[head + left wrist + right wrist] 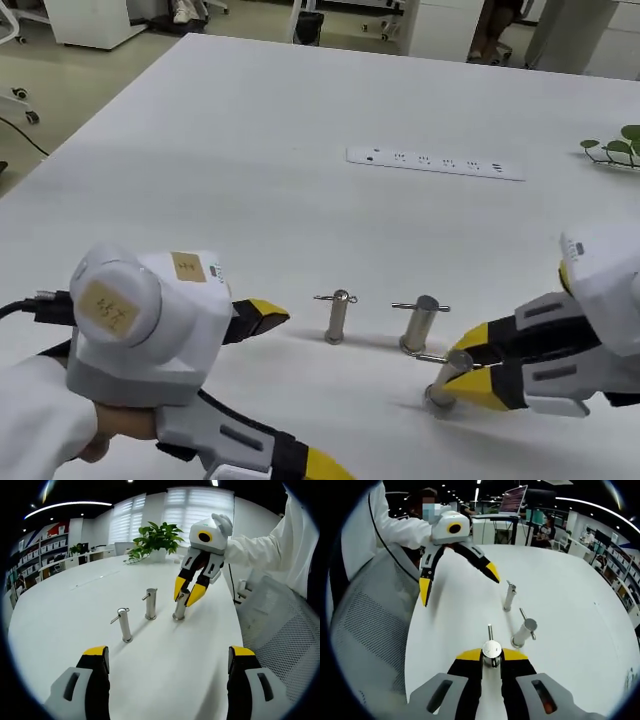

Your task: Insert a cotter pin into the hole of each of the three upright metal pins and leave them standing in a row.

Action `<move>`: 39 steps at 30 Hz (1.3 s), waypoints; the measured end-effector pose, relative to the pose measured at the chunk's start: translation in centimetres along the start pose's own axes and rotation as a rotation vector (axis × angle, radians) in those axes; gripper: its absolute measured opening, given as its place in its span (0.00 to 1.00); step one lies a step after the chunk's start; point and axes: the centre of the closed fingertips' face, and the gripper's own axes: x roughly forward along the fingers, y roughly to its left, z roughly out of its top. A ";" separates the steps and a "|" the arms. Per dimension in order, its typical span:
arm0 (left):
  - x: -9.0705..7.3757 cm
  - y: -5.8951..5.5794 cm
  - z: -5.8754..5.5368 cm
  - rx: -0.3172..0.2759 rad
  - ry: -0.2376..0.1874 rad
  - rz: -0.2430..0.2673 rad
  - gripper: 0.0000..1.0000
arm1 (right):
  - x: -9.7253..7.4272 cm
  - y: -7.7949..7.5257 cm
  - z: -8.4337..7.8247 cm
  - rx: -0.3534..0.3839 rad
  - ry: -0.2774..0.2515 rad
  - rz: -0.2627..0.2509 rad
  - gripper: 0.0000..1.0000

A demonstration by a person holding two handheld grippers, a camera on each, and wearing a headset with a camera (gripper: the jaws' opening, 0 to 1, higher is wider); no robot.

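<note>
Now, three metal pins [420, 325] stand in a row on the tabletop [300, 180], lower centre of the head view, long axes vertical, cotter pins [335, 297] crosswise through their tops. The right gripper [462, 366] has its jaws clamped on the rightmost pin [441, 385]. The left gripper [167, 652] has its jaws spread wide, empty.

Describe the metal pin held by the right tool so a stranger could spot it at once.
On the white table, nearer the person than the power strip, three metal pins stand in a row. Take the end pin at the row's right in the head view. Unlike its two free-standing neighbours, it is clamped between the yellow tips of the right tool.
</note>
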 end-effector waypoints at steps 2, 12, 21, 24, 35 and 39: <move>-0.1 0.2 -0.5 -0.003 0.019 0.011 0.99 | -0.6 -0.9 -0.6 -0.001 0.004 -0.013 0.08; -0.7 0.5 -0.4 -0.024 0.007 0.036 0.99 | -2.3 -3.8 -1.8 0.016 -0.011 -0.058 0.08; -1.2 1.3 -0.8 -0.032 0.027 0.073 0.99 | -2.4 -4.8 -2.7 0.019 -0.004 -0.060 0.08; -1.5 1.4 -0.7 -0.030 0.018 0.076 0.99 | -2.4 -4.8 -2.9 0.028 -0.009 -0.056 0.08; -1.8 1.5 -0.8 -0.046 0.022 0.074 0.99 | -2.2 -5.1 -3.1 0.035 -0.022 -0.034 0.08; -1.8 1.5 -1.0 -0.052 0.027 0.072 0.99 | -2.2 -5.0 -3.4 0.032 -0.022 -0.019 0.08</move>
